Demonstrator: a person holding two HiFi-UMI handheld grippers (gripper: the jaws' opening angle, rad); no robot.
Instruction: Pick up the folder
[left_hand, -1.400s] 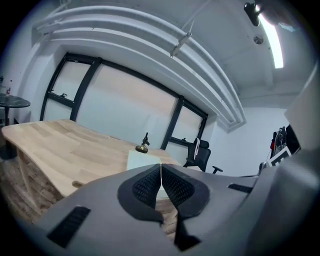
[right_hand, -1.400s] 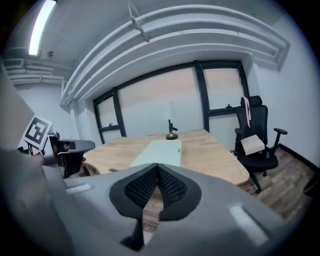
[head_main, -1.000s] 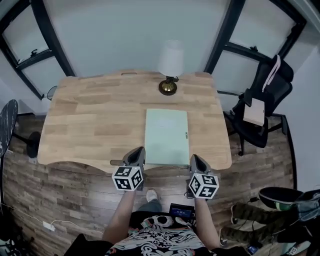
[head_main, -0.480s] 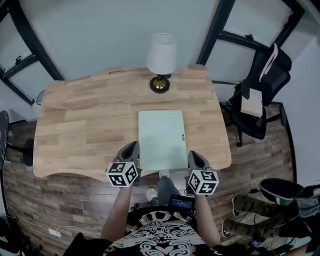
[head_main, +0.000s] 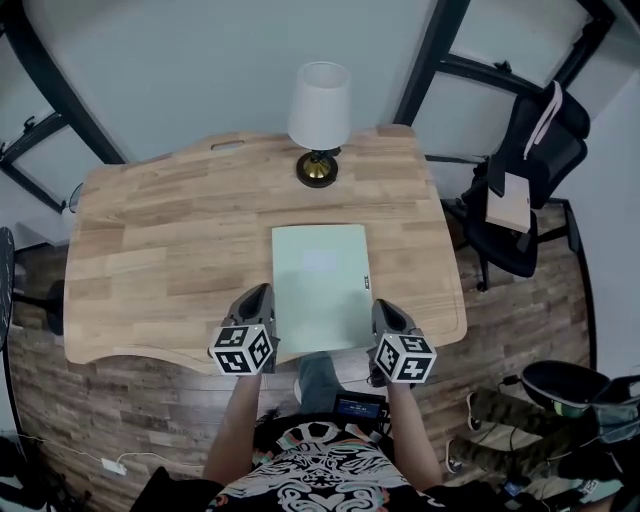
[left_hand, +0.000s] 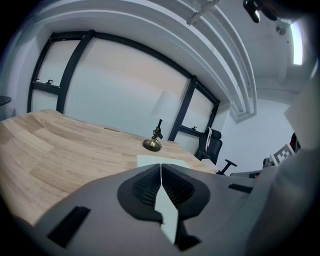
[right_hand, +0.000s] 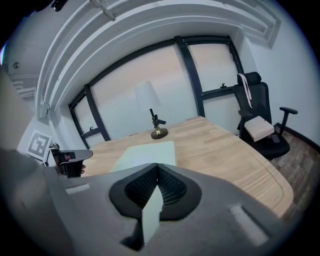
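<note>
Left gripper (head_main: 259, 294) and right gripper (head_main: 386, 306) flank the near end of the folder (head_main: 320, 285), one at each long side, and both have their jaws pressed together with nothing pinched between them. The pale green folder lies flat and closed on the wooden surface (head_main: 170, 250), its near end right up by the front edge and its far end pointing at the lamp (head_main: 318, 110) at the back. Neither gripper looks to be touching it; both tilt down toward the surface just beside it. An office chair (head_main: 520, 200) stands off to the right, well out of the way.

This reads as the approach, with no hold taken. Next, the jaws need to spread, because nothing gets gripped while they are together. The folder is thin and flat against the wood, so one jaw will probably have to slip under an edge, most likely at the near end by the front edge, before closing on it.
</note>
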